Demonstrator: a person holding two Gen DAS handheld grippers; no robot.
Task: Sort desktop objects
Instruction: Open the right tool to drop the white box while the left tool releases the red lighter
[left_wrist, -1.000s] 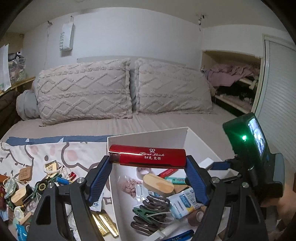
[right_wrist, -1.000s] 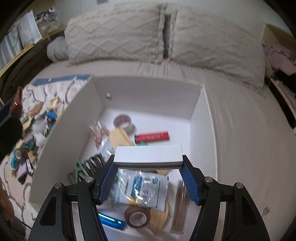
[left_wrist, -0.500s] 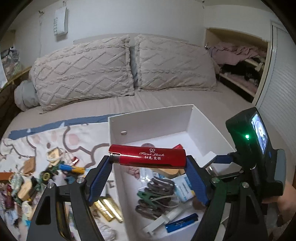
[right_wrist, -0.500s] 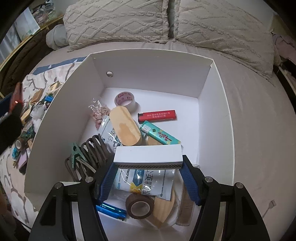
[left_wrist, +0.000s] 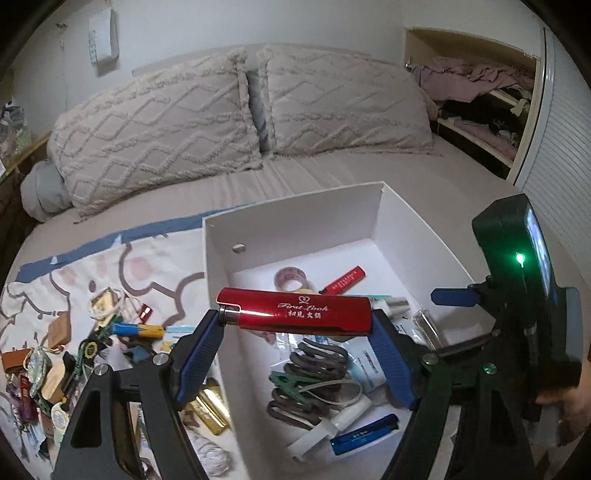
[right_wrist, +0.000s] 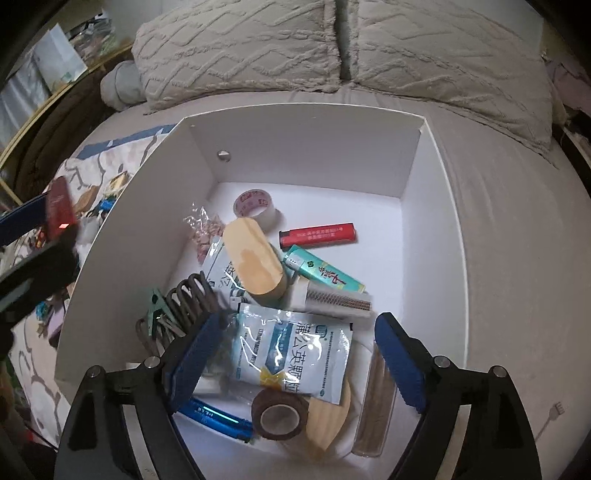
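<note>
— Red lighter (left_wrist: 295, 314) — which claw has it?

— My left gripper (left_wrist: 295, 325). It lies crosswise between the blue pads (left_wrist: 197, 349), clamped end to end, and hangs over the near left wall of the white box (left_wrist: 295, 221).

— And your right gripper (right_wrist: 291, 352)?

— Its jaws have just been opening, and nothing is between them now. The pads stand apart over the box, with a blue-and-white sachet (right_wrist: 295, 358) lying below in the gap.

— Where is the white case?

— The white case (right_wrist: 338, 301) with the brown strip lies in the box, just past the sachet, beside a teal lighter (right_wrist: 323, 273).

— What else is in the box?

— A second red lighter (right_wrist: 317, 234), a tape roll (right_wrist: 255, 206), a tan oval block (right_wrist: 255, 264), a brown tape roll (right_wrist: 280, 415), a blue pen (right_wrist: 214, 415), a green clip (right_wrist: 157, 310) and dark spring clips (right_wrist: 192, 299).

— And outside it?

— A heap of small things (left_wrist: 74, 350) lies on the patterned cloth (left_wrist: 147, 266) left of the box, all on the bed (left_wrist: 332, 173), with two pillows (left_wrist: 155, 122) behind.
</note>
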